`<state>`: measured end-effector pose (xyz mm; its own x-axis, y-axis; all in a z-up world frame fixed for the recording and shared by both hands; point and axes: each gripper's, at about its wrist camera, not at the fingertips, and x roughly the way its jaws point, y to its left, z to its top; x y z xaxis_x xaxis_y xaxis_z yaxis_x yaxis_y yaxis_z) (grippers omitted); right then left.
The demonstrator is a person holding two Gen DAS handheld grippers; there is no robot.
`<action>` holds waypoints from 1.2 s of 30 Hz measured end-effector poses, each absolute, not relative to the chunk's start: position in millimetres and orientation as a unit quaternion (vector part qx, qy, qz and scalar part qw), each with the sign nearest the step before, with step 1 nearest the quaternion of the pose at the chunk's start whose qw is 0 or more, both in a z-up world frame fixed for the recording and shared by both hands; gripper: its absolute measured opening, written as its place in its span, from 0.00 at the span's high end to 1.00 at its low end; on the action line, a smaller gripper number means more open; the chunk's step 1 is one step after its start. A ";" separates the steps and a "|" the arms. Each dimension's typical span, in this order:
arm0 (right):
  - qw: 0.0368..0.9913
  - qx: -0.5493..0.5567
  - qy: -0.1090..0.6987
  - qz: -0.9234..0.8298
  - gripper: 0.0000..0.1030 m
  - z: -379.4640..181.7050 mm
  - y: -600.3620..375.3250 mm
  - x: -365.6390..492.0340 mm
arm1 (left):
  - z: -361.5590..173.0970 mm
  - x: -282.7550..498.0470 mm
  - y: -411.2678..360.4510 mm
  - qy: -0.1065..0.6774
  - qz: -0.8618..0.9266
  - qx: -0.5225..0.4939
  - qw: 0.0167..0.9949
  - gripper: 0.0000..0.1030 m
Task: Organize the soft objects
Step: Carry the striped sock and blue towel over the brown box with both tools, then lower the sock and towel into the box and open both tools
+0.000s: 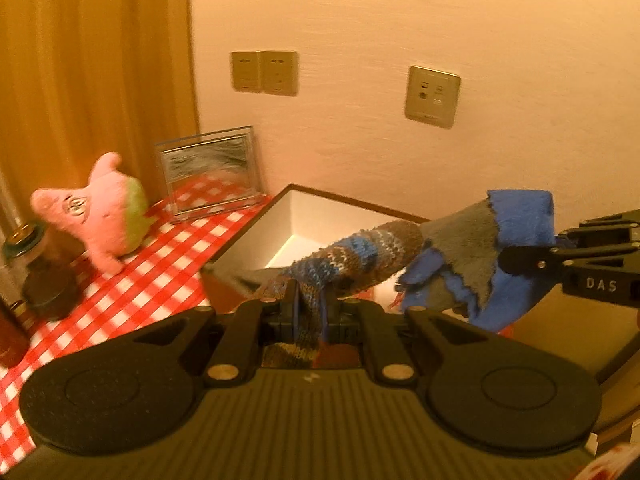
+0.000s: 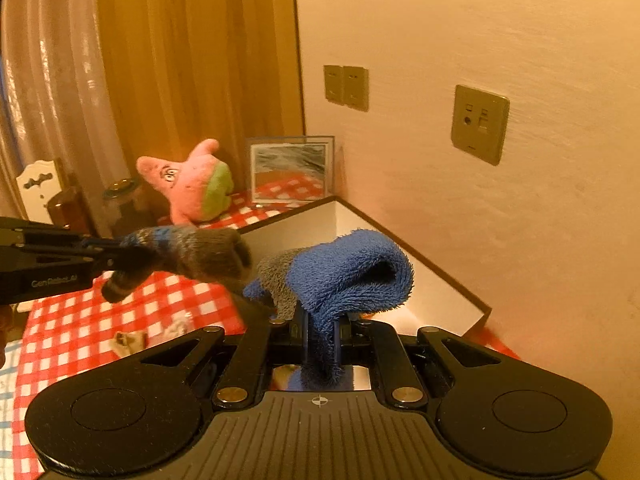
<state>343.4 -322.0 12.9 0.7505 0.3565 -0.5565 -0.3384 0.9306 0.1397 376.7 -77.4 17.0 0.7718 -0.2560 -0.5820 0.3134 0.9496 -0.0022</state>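
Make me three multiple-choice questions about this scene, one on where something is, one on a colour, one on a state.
1. Where does the pink star-shaped plush toy sit?
A. on the red-and-white checked tablecloth
B. inside the white open box
C. on the floor

2. What colours is the fluffy towel in the right gripper?
A. red and white
B. blue and grey
C. green and pink

3. What is the left gripper doing?
A. standing open, empty
B. gripping a jar
C. shut on the striped knitted sock

Answers: A, it rests on the cloth by the curtain; B, blue pile with a grey patch; C, sock pinched between the fingers.

Two close wrist views angled downward, sharing the white box (image 1: 288, 216) corner
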 end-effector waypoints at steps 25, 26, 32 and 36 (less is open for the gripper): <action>0.923 -0.033 0.348 0.160 0.89 -32.3 -331.2 441.5 | -30.5 495.2 -147.3 0.367 -0.170 0.034 0.914 0.91; 0.923 -0.034 0.349 0.160 0.89 -33.2 -331.4 443.9 | -31.3 498.0 -148.3 0.368 -0.170 0.033 0.914 0.91; 0.923 -0.038 0.349 0.160 0.89 -34.4 -330.4 452.8 | -36.2 510.3 -146.2 0.368 -0.174 0.021 0.913 0.87; 0.917 -0.042 0.362 0.160 0.89 -41.3 -326.3 455.4 | -53.1 518.3 -143.9 0.421 -0.173 0.009 0.891 0.79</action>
